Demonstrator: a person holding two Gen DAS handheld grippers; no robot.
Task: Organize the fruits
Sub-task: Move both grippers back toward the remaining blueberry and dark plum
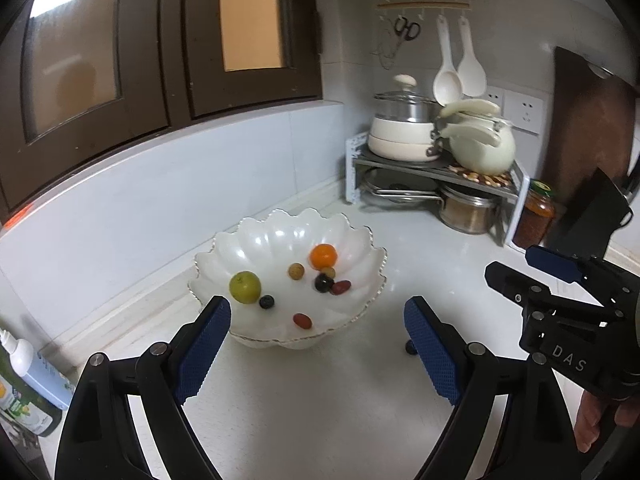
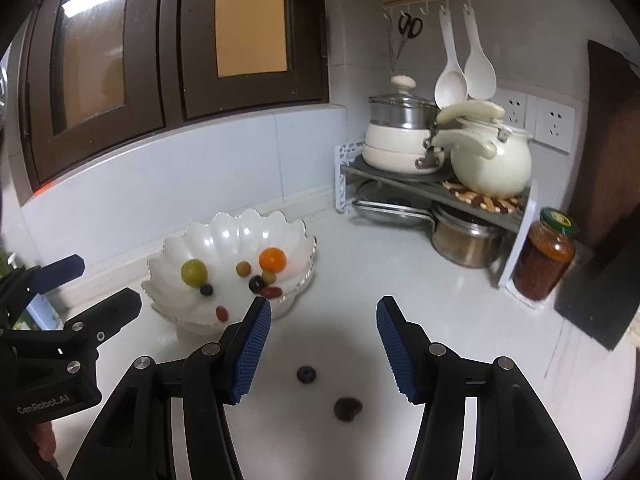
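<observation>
right tool (image 2: pixel 324 344) open, empty | left tool (image 1: pixel 318 344) open, empty | blueberry (image 2: pixel 306 374) on worktop (image 2: pixel 460 320) just ahead between my right tool's fingers, dark berry (image 2: pixel 348 408) nearer-right | bowl (image 2: pixel 180 248) far-left | right hand nearer

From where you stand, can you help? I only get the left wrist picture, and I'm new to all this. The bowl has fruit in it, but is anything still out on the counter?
Observer: Yes. The right wrist view shows a blueberry lying loose on the counter, outside the bowl.
Operator: Just that one?
Observer: No, a dark reddish fruit lies beside it, nearer that camera; it is too blurred to name.
Operator: Is the other gripper holding either of them?
Observer: No. The right gripper is open above them, touching neither.
Operator: And that jar by the rack, what's on top?
Observer: The jar has a green lid with a yellow label.
</observation>
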